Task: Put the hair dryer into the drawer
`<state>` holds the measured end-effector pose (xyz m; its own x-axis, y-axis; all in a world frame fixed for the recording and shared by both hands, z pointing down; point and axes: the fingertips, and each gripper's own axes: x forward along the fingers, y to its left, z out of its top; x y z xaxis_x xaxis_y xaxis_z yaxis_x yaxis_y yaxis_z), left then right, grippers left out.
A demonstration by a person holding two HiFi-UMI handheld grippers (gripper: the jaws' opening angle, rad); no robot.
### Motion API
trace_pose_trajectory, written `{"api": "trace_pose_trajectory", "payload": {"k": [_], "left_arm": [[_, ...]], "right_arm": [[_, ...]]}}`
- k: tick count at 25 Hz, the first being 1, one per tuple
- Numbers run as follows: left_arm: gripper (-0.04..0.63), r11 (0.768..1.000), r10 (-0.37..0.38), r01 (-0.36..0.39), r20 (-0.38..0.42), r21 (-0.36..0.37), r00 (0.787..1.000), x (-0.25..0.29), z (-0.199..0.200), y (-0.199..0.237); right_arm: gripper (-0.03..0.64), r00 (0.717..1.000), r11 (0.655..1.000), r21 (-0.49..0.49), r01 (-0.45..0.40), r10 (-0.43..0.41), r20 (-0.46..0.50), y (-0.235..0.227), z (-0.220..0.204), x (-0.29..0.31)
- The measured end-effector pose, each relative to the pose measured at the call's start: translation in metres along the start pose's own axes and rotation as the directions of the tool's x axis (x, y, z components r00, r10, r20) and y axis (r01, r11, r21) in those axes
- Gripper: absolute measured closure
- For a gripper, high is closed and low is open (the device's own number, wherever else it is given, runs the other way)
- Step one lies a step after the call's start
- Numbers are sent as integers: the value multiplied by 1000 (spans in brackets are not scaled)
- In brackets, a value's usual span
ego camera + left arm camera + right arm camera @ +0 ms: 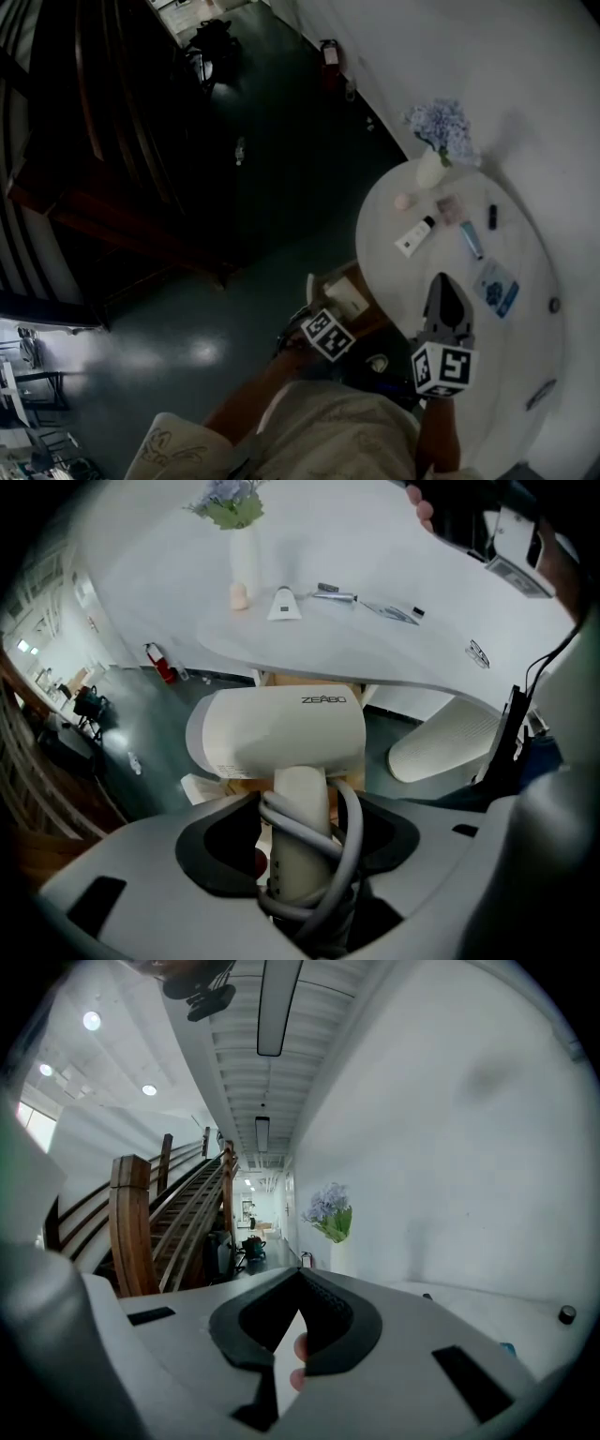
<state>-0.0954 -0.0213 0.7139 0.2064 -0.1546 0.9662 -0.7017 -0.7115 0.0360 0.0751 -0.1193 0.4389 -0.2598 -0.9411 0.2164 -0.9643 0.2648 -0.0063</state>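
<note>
Hair dryer point(281, 733) clamped by handle in left gripper point(300, 841), cord looped round handle, barrel crosswise ahead of jaws. Open drawer point(345, 296) lies just beyond barrel, under table point(525, 309) edge. Right gripper point(298, 1283) pressed together, empty, over table.

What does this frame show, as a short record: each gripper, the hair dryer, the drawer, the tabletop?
left gripper: points steeply down, shut on the hair dryer's handle
hair dryer: white, cord wound round its handle, held in the air, not yet in the drawer
right gripper: jaws together, empty, over the table
drawer: looks like an open wooden one at the table's edge, beside the left gripper
table: white, round; holds a vase of flowers, small bottles and tubes
</note>
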Motion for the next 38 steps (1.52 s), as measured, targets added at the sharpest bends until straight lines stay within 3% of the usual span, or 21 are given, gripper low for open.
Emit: {"api": "trace_pose_trajectory", "payload": {"k": [7,21,30,38], "left_arm": [[330,999,-37,39,-59,31,998,25,10,2],[330,992,-54,60,-51,108,997,64,47,1],[330,988,-73,66,52,137,996,80,81,-6],[331,987,-73,44,190,151,979,93,100,-5]], "right_arm": [[615,999,999,6,41,-41,-18,-14,-5,-3],[615,992,993,3,115,-115,-51,-42,-15,-7],[615,986,989,-6,150,-150,-78,-53,-20,-10],[615,978,983,-25,180,-182,-107,-61,-26,-15]]}}
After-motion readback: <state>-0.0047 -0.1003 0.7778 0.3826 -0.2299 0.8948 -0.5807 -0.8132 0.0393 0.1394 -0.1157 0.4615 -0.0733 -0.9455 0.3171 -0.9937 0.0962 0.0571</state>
